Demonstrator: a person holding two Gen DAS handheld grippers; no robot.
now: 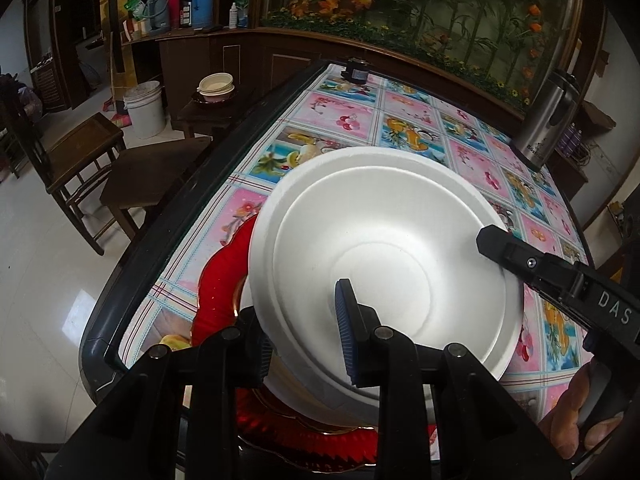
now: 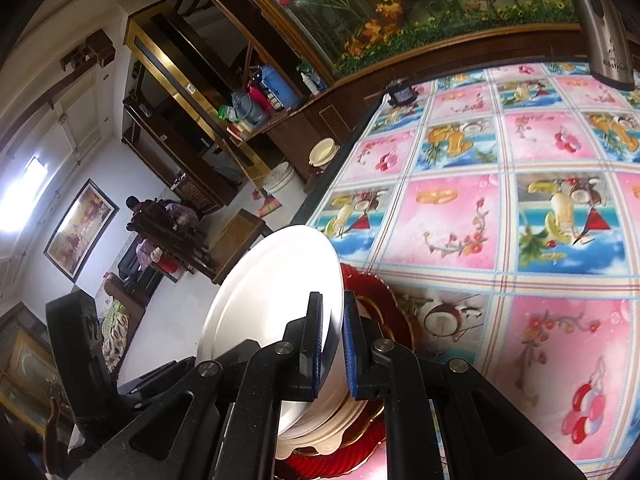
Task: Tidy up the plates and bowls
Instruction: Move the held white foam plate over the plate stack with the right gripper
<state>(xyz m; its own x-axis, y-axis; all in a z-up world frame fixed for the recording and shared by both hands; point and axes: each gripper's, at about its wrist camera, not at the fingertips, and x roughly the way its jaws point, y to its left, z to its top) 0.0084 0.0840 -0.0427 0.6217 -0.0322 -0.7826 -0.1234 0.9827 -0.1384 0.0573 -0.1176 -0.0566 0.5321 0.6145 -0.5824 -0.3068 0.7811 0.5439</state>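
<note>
1. White bowl (image 1: 384,256), tilted, sits over the red plate (image 1: 220,292) near the table (image 1: 168,248) edge at 7 o'clock.
2. We see the left gripper (image 1: 308,328) nearly closed, pinching its near rim.
3. We see the right gripper (image 2: 333,344) clamped on the rim at 3 o'clock.

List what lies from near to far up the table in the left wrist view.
left gripper → white foam bowl, held over the red plate → fruit-print tablecloth → small black device at the far edge.
</note>
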